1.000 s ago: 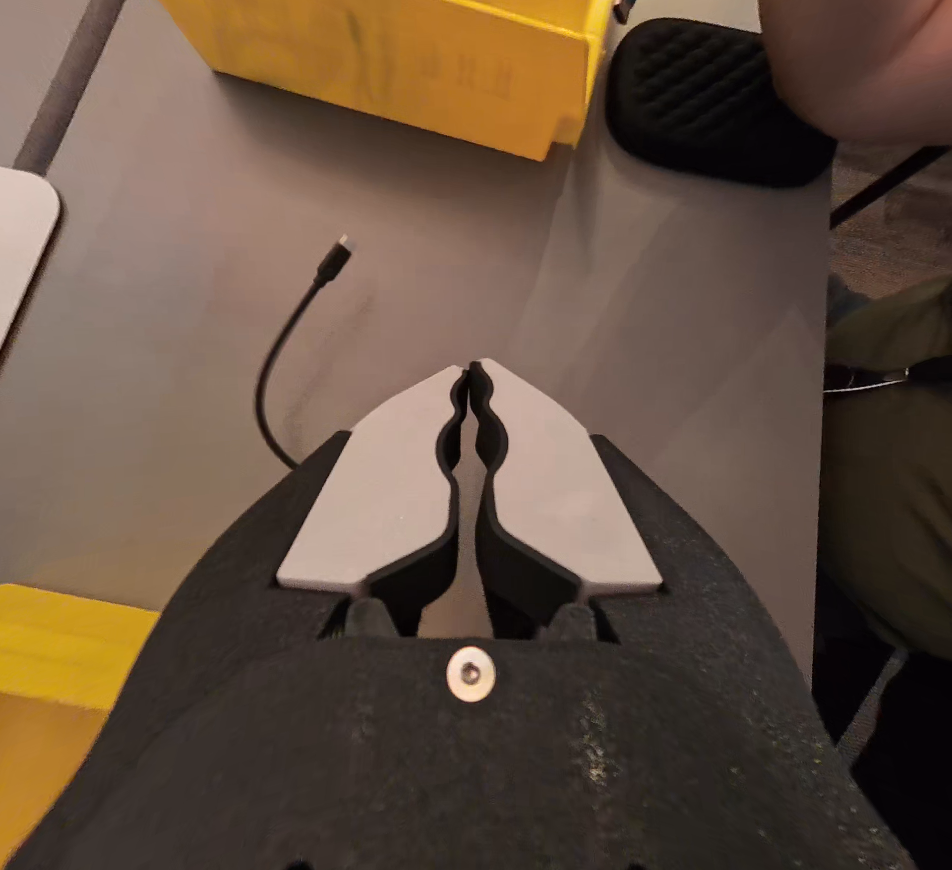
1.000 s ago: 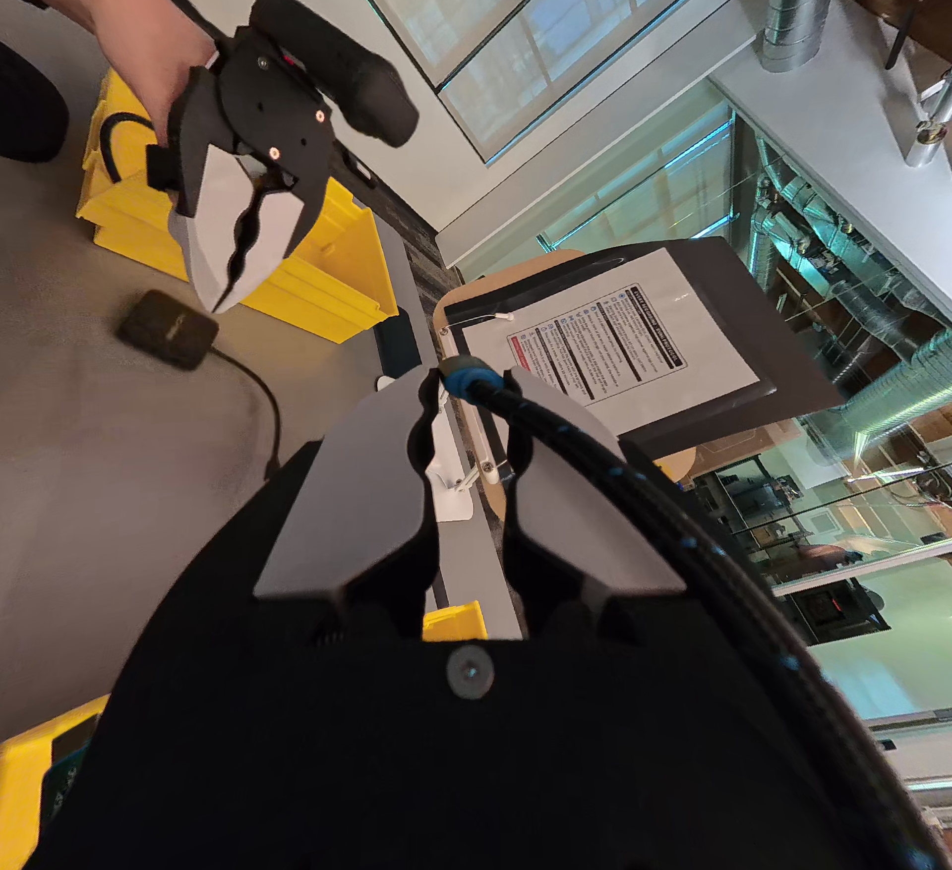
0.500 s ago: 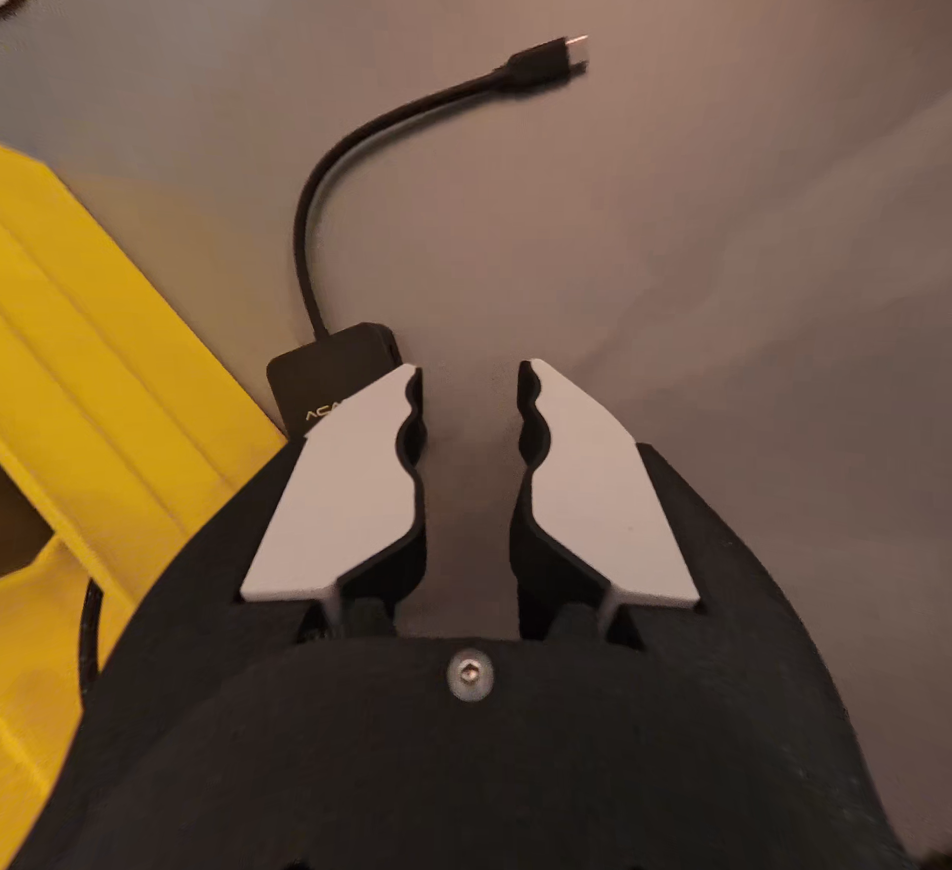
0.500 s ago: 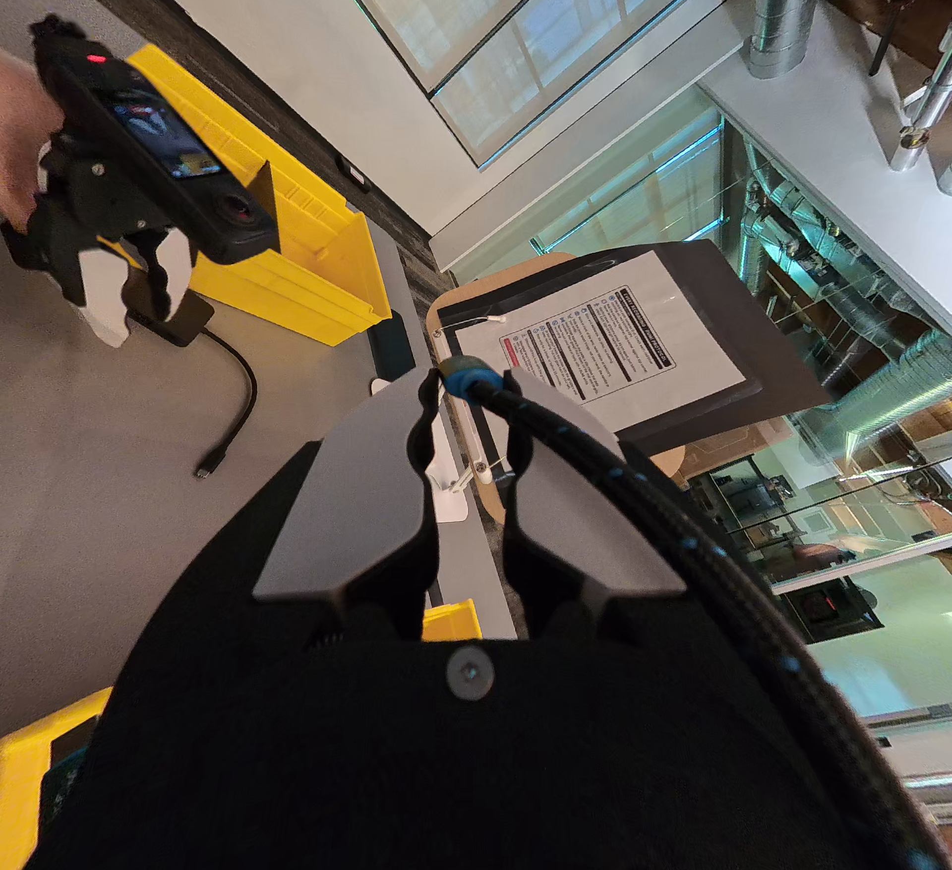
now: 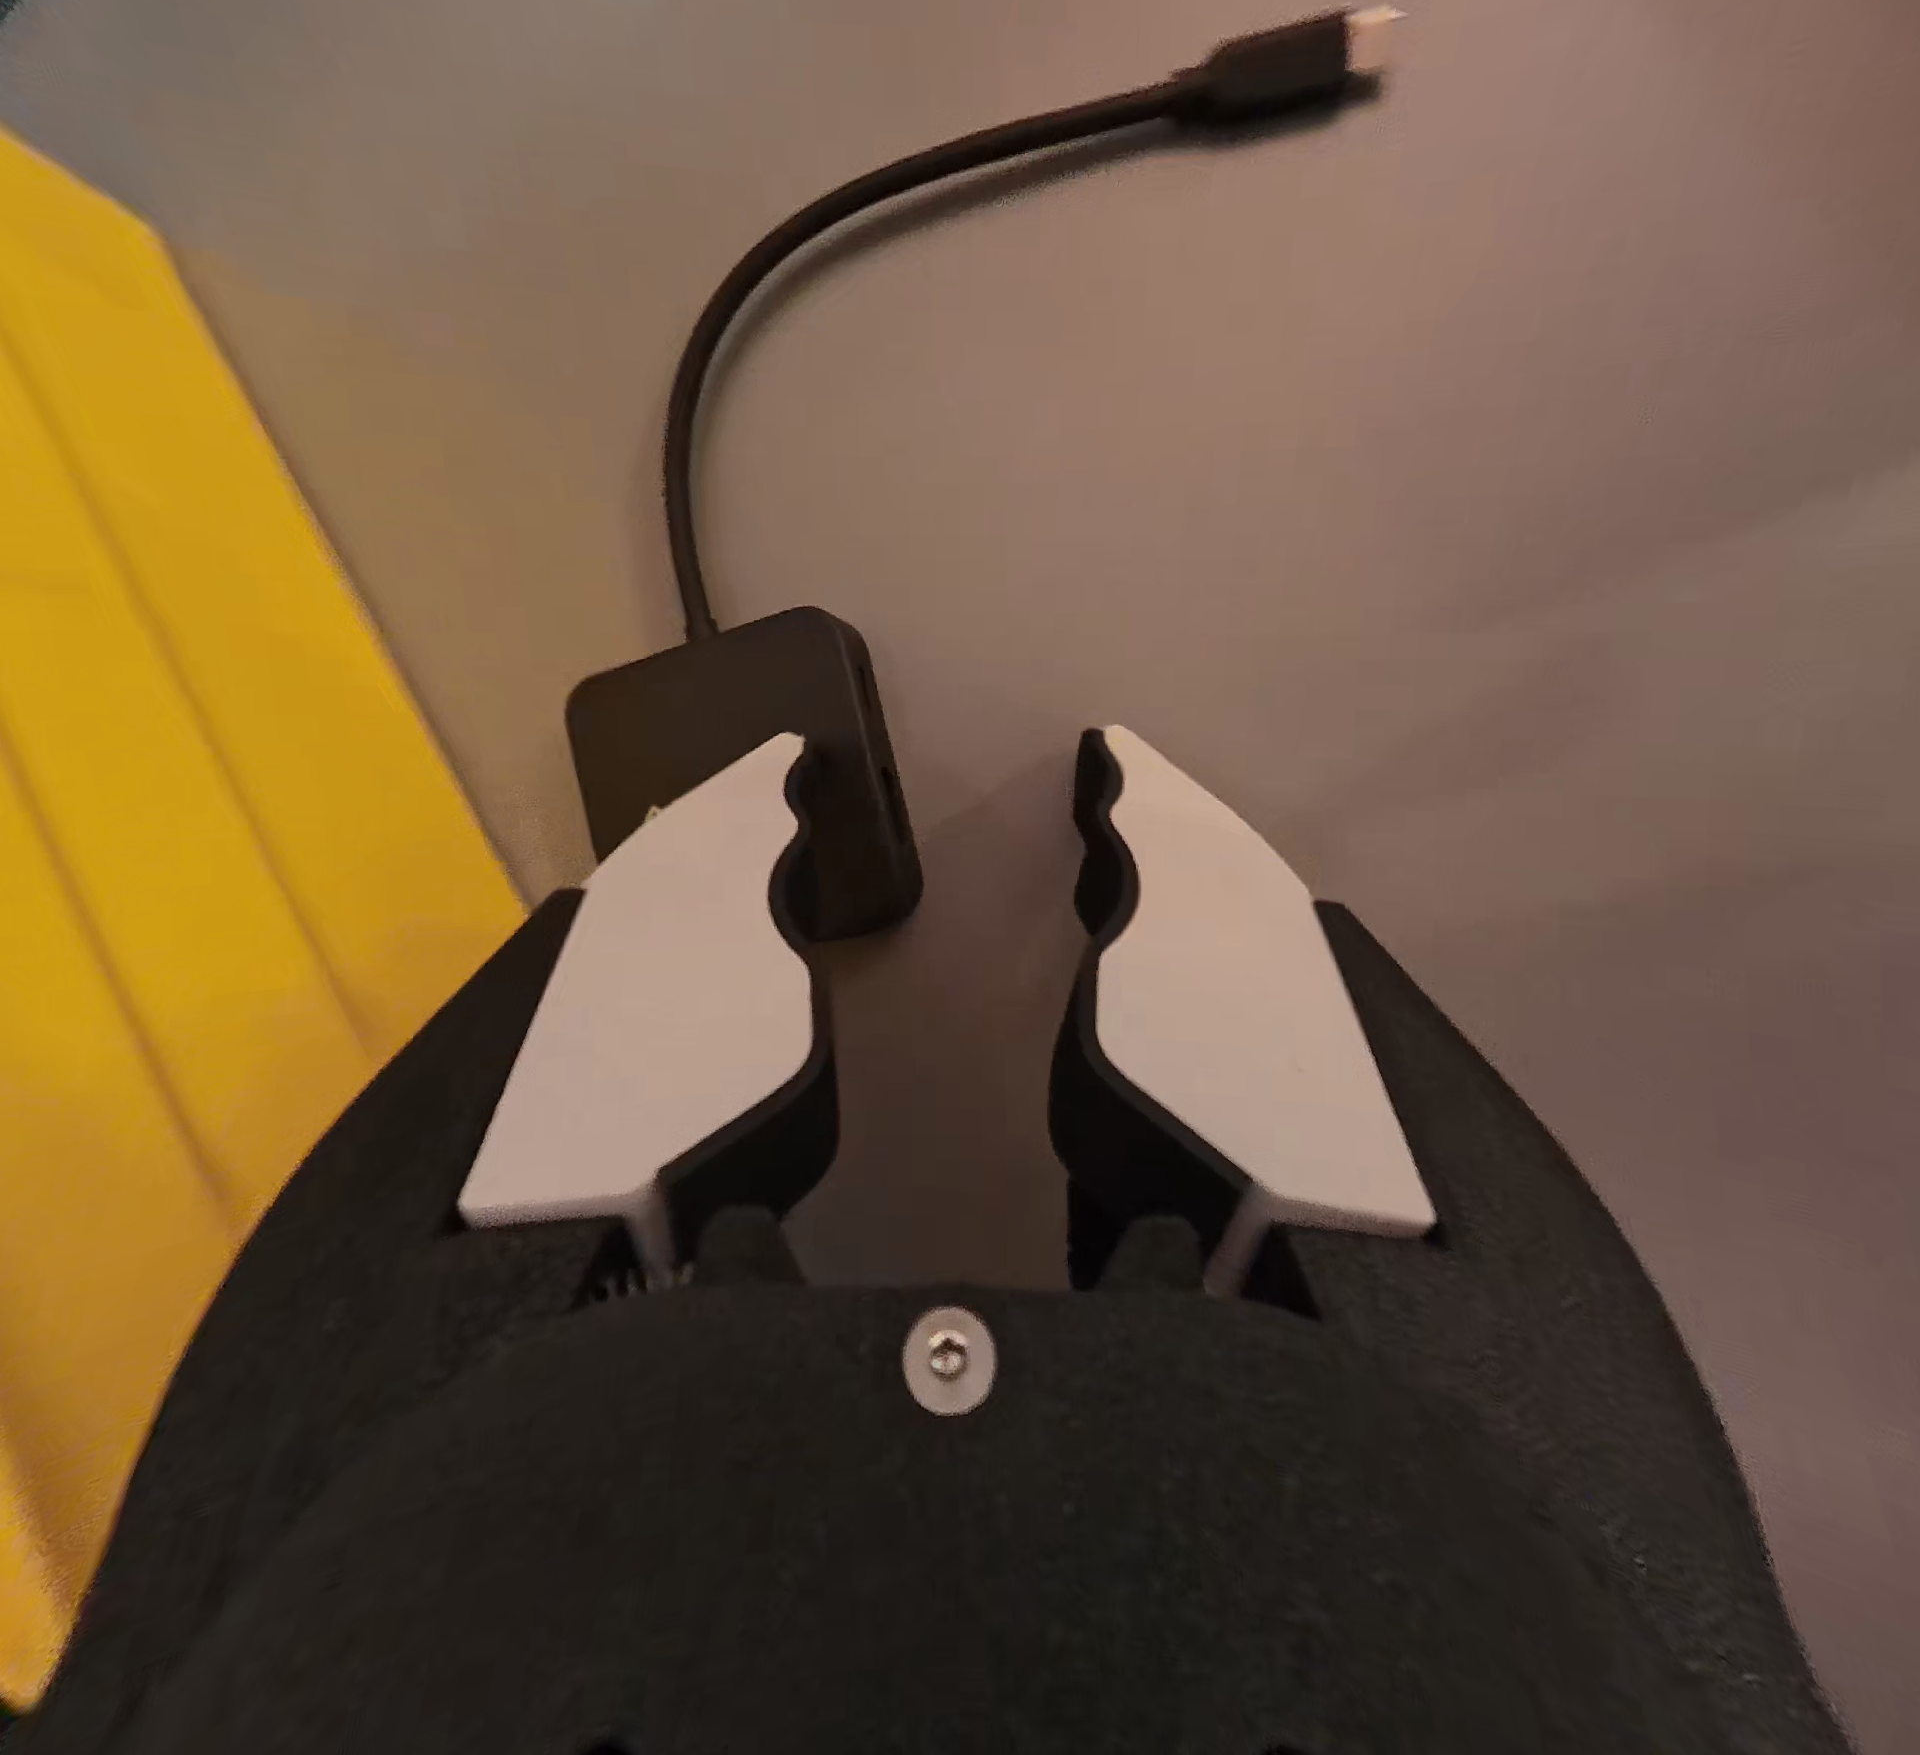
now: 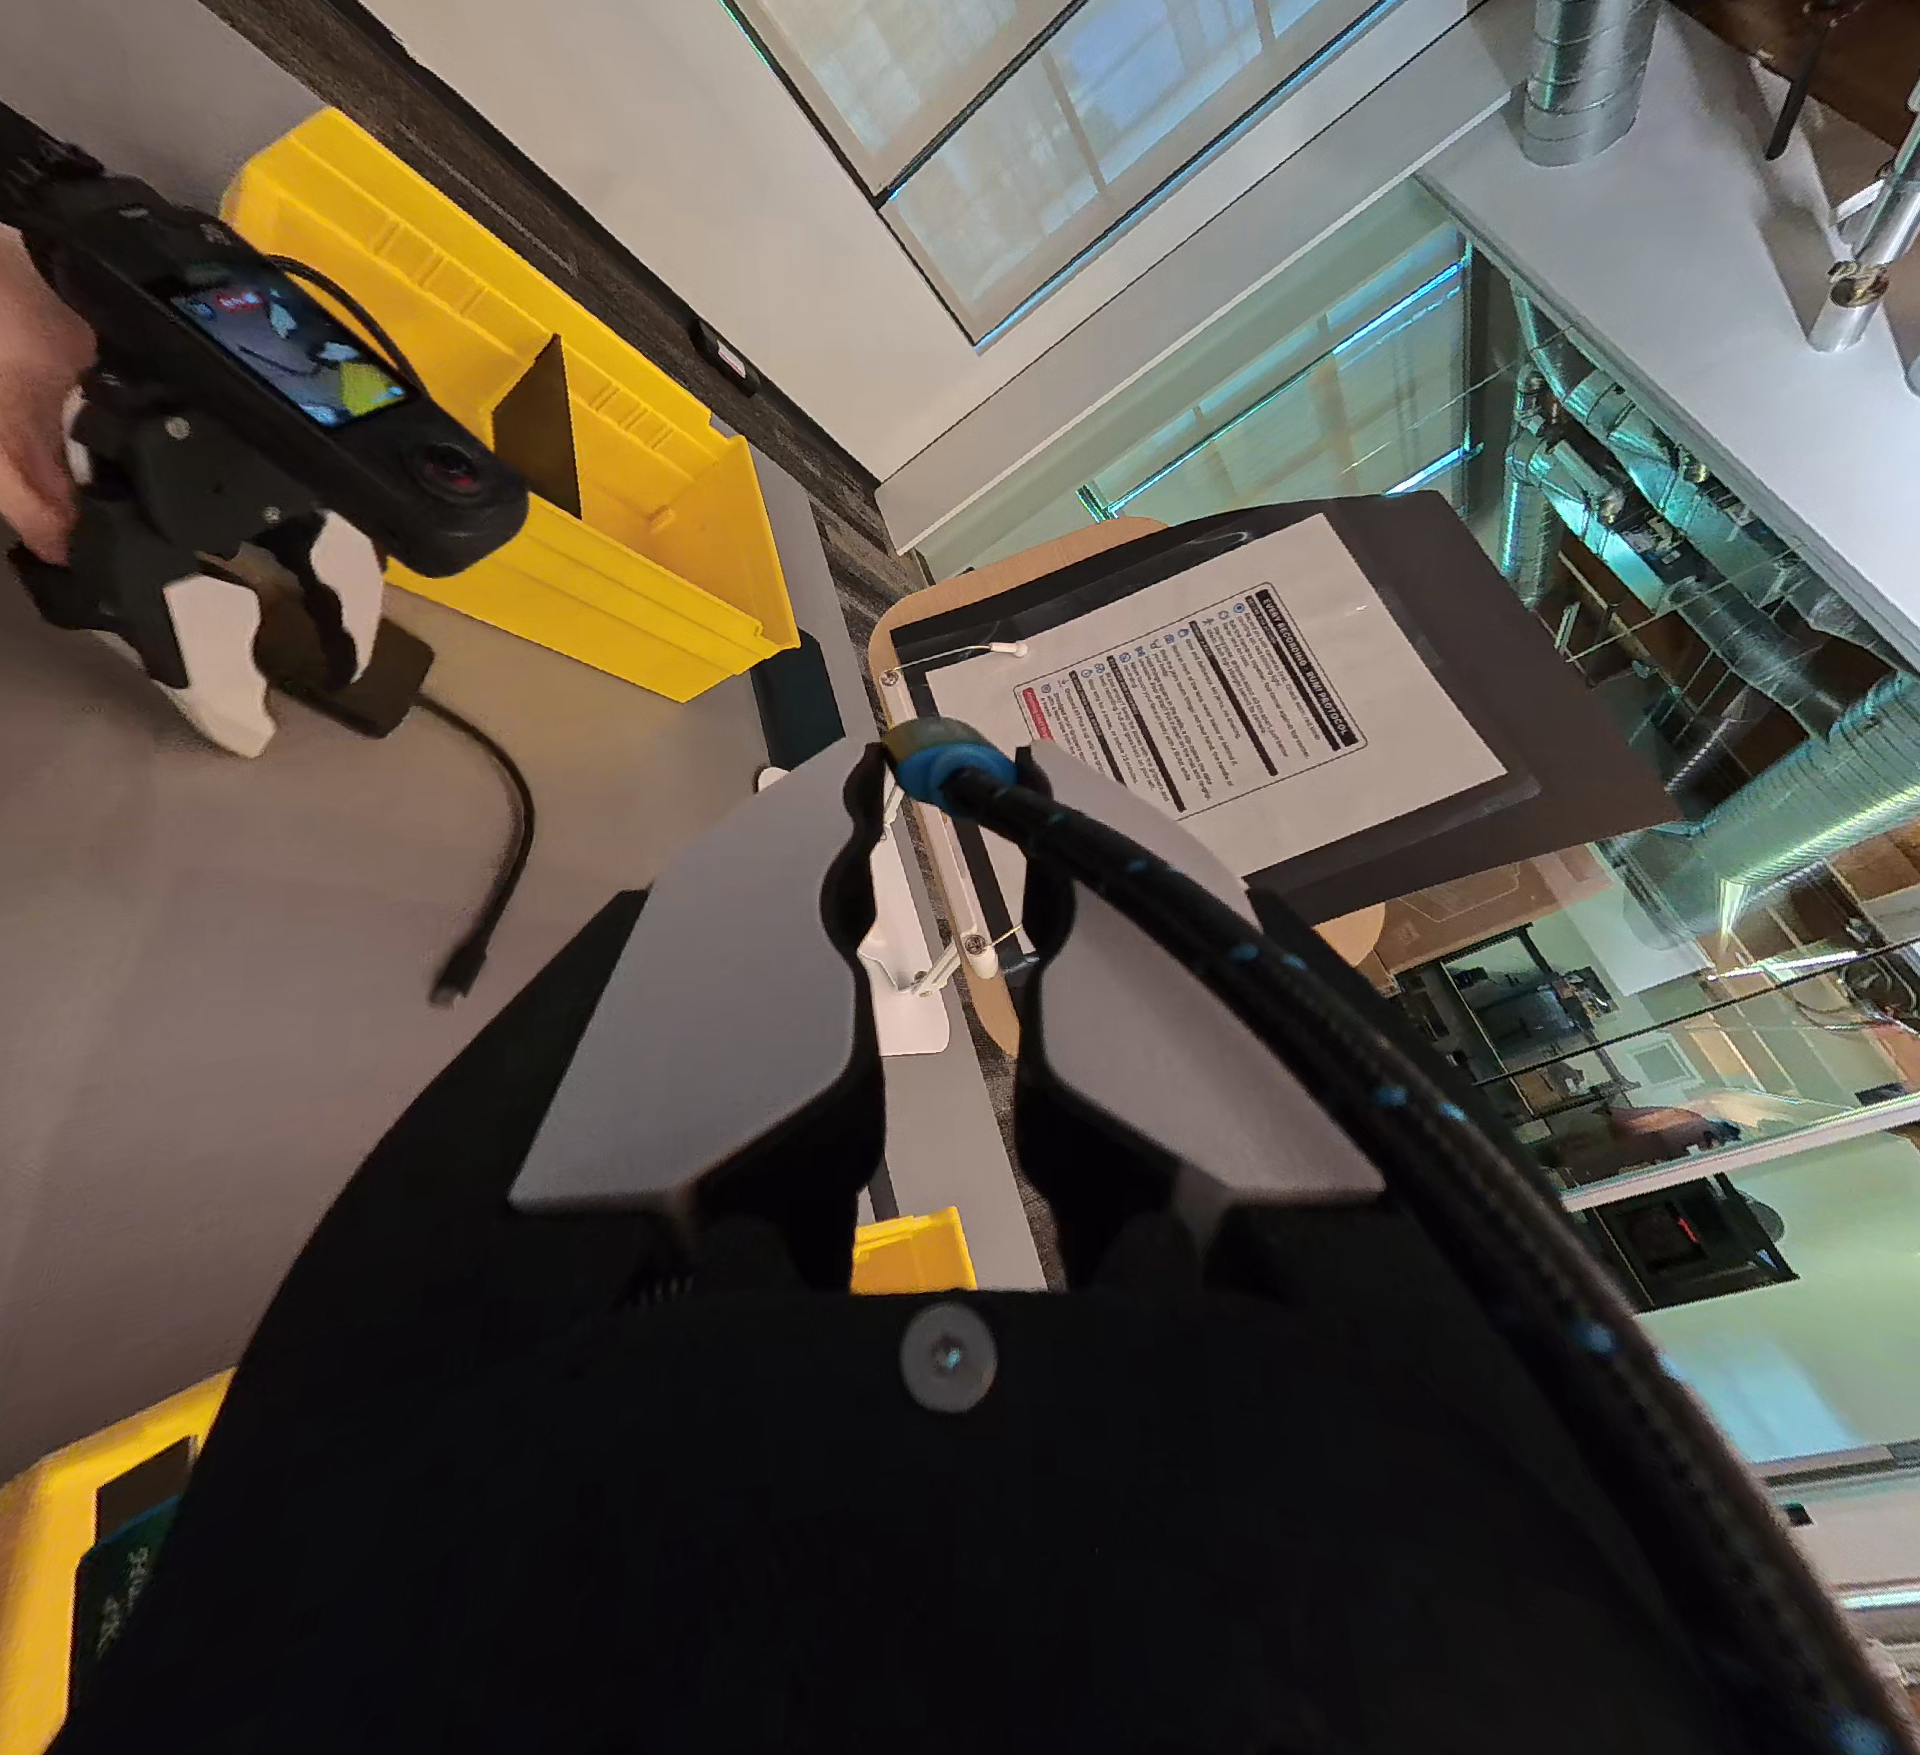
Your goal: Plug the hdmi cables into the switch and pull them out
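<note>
At far left in the left wrist view, a yellow bin [image 5: 156, 666] on the grey table [image 5: 1351, 562], contents out of sight. Just right of it, the black switch [image 5: 717, 718] lying flat, long axis near to far, ports on its right edge; short lead [image 5: 727, 334] leaving the far end, curving right to a small plug [image 5: 1288, 58] pointing right. Left gripper [image 5: 940, 739] spread open above it, left finger [image 5: 665, 978] over the switch, not gripping.

In the right wrist view, another yellow bin [image 6: 582, 458] at left with a dark divider; no contents to make out. Right gripper [image 6: 951, 755] clamped on the hdmi cable [image 6: 1299, 999] at its blue collar; connector aimed away, cord trailing back to the lower right.
</note>
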Motion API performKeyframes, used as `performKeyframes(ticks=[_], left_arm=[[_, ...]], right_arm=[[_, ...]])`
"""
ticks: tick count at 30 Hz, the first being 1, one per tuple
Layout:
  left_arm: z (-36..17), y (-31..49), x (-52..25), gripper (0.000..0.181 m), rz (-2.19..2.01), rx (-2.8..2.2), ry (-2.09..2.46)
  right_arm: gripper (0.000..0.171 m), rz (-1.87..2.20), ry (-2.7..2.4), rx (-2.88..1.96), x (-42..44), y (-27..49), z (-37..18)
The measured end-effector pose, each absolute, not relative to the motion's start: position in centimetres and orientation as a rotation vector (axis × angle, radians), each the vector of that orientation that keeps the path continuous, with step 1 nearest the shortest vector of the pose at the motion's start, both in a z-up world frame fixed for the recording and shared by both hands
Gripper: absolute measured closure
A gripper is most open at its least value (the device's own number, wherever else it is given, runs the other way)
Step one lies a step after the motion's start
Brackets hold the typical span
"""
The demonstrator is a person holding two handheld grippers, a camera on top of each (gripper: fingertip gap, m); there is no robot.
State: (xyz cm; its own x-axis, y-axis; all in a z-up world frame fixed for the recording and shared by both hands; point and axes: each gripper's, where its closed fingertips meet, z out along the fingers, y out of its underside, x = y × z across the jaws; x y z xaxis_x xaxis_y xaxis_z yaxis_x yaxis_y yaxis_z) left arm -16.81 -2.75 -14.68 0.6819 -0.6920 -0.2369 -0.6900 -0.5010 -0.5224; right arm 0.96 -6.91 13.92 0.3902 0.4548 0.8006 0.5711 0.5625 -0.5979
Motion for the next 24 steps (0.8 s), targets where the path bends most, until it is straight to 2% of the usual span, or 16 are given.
performKeyframes(ticks=[1, 2, 7, 11, 17, 19, 24], left_arm=[[-14.4, -3.6, -16.1, 0.139, -0.059, -2.29, 1.092], [-13.9, -4.1, -15.8, 0.153, -0.093, -2.278, 1.09], [-11.3, -3.5, -17.8, 0.109, -0.105, -2.24, 0.775], [-13.3, -6.8, -15.2, 0.101, -0.497, -2.392, 0.717], [-15.5, -6.2, -16.3, 0.078, -0.255, -2.384, 0.639], [-15.6, -5.8, -16.2, 0.076, -0.176, -2.322, 0.627], [-15.6, -5.8, -16.2, 0.092, -0.215, -2.299, 0.565]], right_arm=[[0.147, -0.093, -1.231, -1.041, 1.0, -6.9, 13.9], [0.147, -0.093, -1.231, -1.041, 1.0, -6.9, 13.9], [0.147, -0.097, -1.232, -1.043, 1.0, -6.8, 13.9], [0.147, -0.098, -1.239, -1.048, 0.8, -6.7, 13.7], [0.147, -0.106, -1.244, -1.039, 0.6, -6.9, 13.7], [0.147, -0.107, -1.248, -1.04, 0.5, -7.0, 13.6], [0.147, -0.11, -1.25, -1.037, 0.5, -7.2, 13.7]])
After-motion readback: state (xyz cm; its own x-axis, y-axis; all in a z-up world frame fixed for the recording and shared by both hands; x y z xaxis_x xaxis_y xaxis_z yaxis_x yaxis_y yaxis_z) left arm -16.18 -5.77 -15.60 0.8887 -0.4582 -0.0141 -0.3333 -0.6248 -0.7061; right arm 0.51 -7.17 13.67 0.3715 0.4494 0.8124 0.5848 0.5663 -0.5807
